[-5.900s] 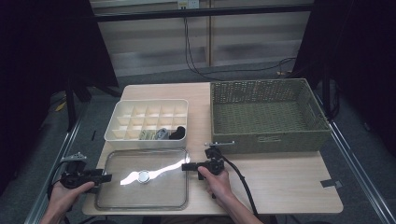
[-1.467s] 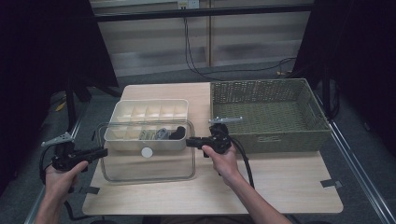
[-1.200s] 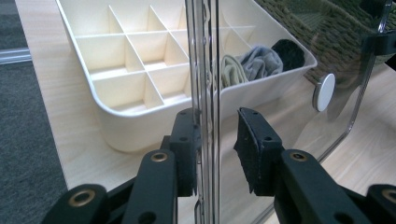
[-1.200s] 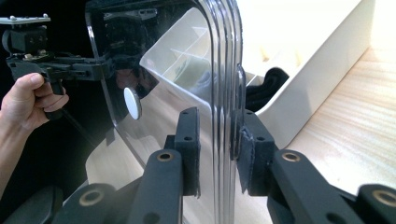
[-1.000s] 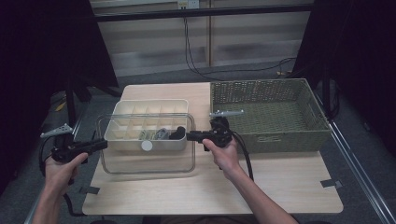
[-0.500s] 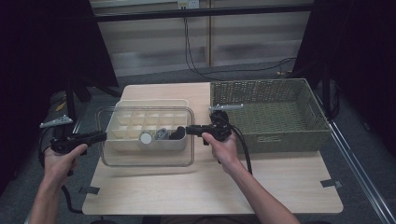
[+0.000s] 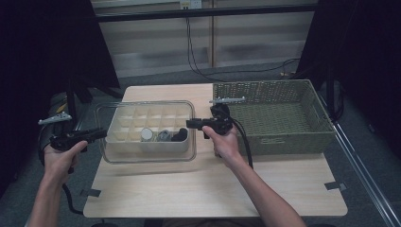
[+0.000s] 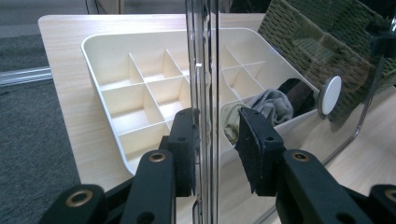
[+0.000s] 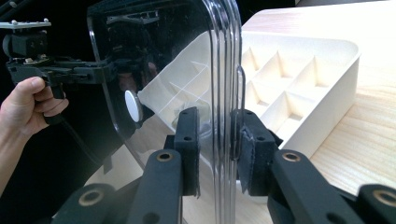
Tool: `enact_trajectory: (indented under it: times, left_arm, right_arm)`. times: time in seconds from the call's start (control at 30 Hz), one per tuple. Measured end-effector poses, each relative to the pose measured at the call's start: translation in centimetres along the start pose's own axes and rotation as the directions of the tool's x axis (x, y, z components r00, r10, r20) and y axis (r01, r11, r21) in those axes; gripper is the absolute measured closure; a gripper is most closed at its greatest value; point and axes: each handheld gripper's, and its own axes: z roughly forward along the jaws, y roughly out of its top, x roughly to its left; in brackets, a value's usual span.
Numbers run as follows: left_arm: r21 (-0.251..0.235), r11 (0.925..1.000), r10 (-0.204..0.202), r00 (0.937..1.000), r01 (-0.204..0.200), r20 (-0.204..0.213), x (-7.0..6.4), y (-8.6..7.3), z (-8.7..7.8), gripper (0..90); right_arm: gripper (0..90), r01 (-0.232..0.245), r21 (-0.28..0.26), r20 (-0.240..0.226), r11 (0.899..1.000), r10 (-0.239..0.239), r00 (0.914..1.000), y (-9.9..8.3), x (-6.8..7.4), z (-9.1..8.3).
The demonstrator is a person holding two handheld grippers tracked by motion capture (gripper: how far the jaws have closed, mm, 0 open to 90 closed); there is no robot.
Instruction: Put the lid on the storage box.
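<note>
A clear plastic lid (image 7: 144,153) hangs over the cream divided tray (image 7: 150,127), held by its two short ends. The left claw (image 7: 100,134) clamps the lid's left edge, and in the left gripper view the two black jaws stand on either side of the transparent rim (image 8: 205,93), pressed against it. The right claw (image 7: 189,124) is closed on the opposite edge; the right gripper view shows its jaws pinching the curved, ridged border of the lid (image 9: 226,84). A small white round knob (image 7: 147,134) sits at the middle of the lid and also shows through the plastic in both gripper views.

The tray stands on the wooden counter (image 7: 222,189), towards its left half, and the lid covers it from above, reaching out past the tray's near wall. Some of the tray's near compartments hold rolled cloth items, one greyish (image 8: 271,105) and one dark (image 7: 179,135); the other cells look bare. A green woven basket (image 7: 283,137) stands on the counter just to the right of the right hand (image 7: 226,144). The left hand (image 7: 60,158) is off the counter's left edge.
</note>
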Motion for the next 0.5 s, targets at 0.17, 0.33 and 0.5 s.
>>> enact_trajectory:
  times: [0.17,0.33,0.5]
  left_arm:
    - [-0.001,1.0,0.004,1.0,-0.004,-0.003,0.1,0.4,0.0,67.5]
    - [-0.006,1.0,0.007,0.9999,-0.007,-0.009,0.2,1.2,-0.2,67.4]
    - [0.005,0.9999,0.01,0.9998,-0.01,-0.018,0.4,1.9,-0.2,67.4]
  right_arm:
    - [72.6,-0.004,-0.005,-0.001,1.0,0.004,1.0,0.5,-0.3,0.2]
    - [72.4,-0.001,-0.007,0.001,1.0,0.001,1.0,1.1,-0.2,0.4]
    - [72.2,-0.001,-0.006,-0.001,1.0,0.001,1.0,1.6,-0.3,0.7]
